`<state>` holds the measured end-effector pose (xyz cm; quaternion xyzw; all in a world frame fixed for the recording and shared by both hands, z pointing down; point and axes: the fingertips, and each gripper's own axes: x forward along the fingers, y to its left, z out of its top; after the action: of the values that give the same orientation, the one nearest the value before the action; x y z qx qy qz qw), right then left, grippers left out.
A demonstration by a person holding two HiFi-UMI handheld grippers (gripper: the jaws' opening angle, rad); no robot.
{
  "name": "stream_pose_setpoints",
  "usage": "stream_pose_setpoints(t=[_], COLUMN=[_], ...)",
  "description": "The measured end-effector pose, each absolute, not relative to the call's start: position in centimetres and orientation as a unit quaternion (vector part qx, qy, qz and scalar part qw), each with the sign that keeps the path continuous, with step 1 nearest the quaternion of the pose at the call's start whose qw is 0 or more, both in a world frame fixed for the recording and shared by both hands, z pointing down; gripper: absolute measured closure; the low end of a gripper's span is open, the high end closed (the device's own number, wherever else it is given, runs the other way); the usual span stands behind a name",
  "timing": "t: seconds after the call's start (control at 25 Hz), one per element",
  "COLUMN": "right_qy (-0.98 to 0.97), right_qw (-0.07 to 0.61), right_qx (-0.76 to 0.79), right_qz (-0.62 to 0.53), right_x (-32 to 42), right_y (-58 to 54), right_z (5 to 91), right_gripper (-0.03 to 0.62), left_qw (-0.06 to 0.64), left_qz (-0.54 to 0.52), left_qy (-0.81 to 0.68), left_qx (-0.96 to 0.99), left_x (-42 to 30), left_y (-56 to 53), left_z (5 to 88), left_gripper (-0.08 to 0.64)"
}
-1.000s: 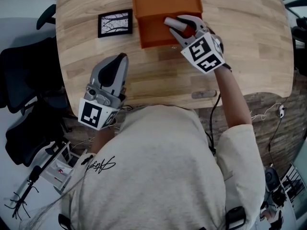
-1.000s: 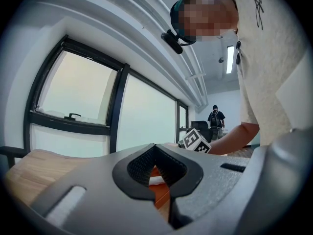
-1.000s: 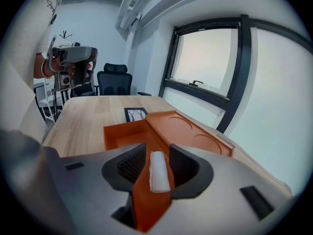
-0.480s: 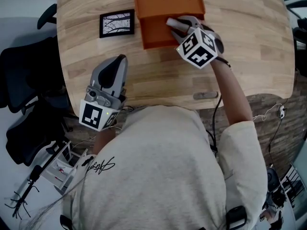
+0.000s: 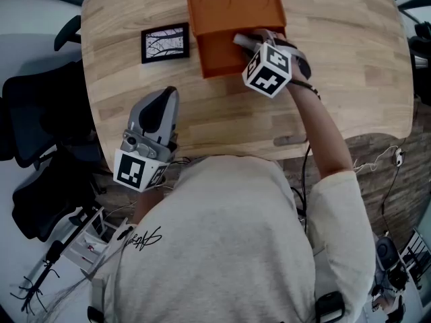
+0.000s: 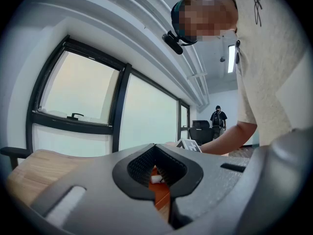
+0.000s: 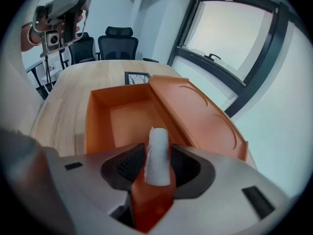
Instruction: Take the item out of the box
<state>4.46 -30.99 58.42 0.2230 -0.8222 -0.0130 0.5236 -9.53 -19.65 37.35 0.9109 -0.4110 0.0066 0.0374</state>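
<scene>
An orange box [image 5: 217, 49] stands open on the wooden table [image 5: 350, 59], its lid [image 5: 232, 7] folded back. My right gripper [image 5: 246, 40] reaches down into the box over its near wall. In the right gripper view a small white roll [image 7: 157, 153] stands upright between the jaws of the right gripper [image 7: 157, 164], which are opening; the pads flank it closely without a clear squeeze. The box's floor [image 7: 124, 124] beyond it looks bare. My left gripper [image 5: 167, 98] hangs shut and empty near the table's front left edge, far from the box.
A black-framed picture [image 5: 165, 42] lies flat left of the box. A grey patch [image 5: 289, 140] sits at the table's front edge. Office chairs [image 7: 117, 40] stand past the far end of the table. A dark chair [image 5: 37, 113] is at the table's left.
My right gripper has moved forward and down over the box's near wall, its marker cube now covering more of the box. The left gripper has stayed in place.
</scene>
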Motion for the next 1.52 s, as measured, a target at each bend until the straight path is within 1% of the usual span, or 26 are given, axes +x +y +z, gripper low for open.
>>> stream_pose_setpoints(t=[0.44, 0.8, 1.16, 1.52], right_qy=[-0.802, -0.799, -0.800, -0.818], right_qw=[0.556, 0.561, 0.562, 0.531], right_qx=[0.216, 0.215, 0.213, 0.220], right_qz=[-0.003, 0.007, -0.004, -0.015], right_x=[4.5, 4.6, 4.5, 3.7], right_y=[-31.0, -31.0, -30.8, -30.8], right_z=[59.8, 60.0, 59.8, 57.7], right_gripper=[0.445, 0.445, 0.451, 0.453], left_qw=[0.035, 0.033, 0.026, 0.020], left_qz=[0.003, 0.002, 0.004, 0.008], left_qy=[-0.403, -0.402, -0.400, -0.402], left_qx=[0.915, 0.915, 0.916, 0.916], left_x=[-10.2, -10.4, -9.9, -9.4], left_y=[-19.6, -19.6, -19.4, -19.2], left_z=[36.9, 36.6, 36.1, 35.9], left_gripper=[0.557, 0.557, 0.557, 0.557])
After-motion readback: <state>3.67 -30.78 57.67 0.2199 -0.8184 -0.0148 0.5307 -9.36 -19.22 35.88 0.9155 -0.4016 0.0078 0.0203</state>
